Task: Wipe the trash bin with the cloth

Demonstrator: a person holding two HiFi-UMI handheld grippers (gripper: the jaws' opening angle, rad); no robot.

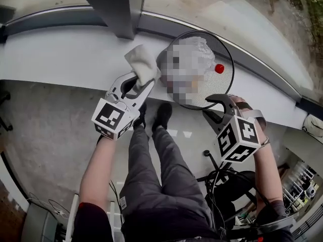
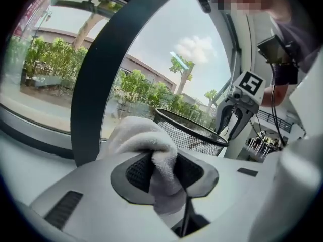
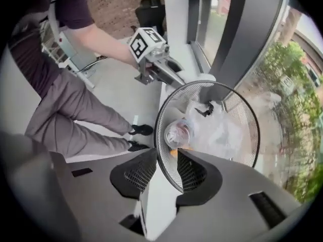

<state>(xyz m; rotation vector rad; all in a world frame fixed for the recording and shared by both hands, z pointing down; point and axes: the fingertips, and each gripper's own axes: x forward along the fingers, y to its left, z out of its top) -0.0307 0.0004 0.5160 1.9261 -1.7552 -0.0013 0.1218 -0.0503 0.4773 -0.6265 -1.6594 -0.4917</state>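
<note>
A black wire-mesh trash bin stands on the white window sill, holding a clear plastic bag, a cup and a small red thing. My left gripper is shut on a bunched white cloth, held just left of the bin's rim. In the left gripper view the cloth bulges out over the pads, with the bin beyond it. My right gripper straddles the near rim of the bin, one jaw inside and one outside, with a gap at the outer pad.
A dark window pillar rises from the sill just behind the cloth. Glass runs along the back of the sill. The person's legs and black shoes stand on the pale floor below. A chair base and cables lie at lower right.
</note>
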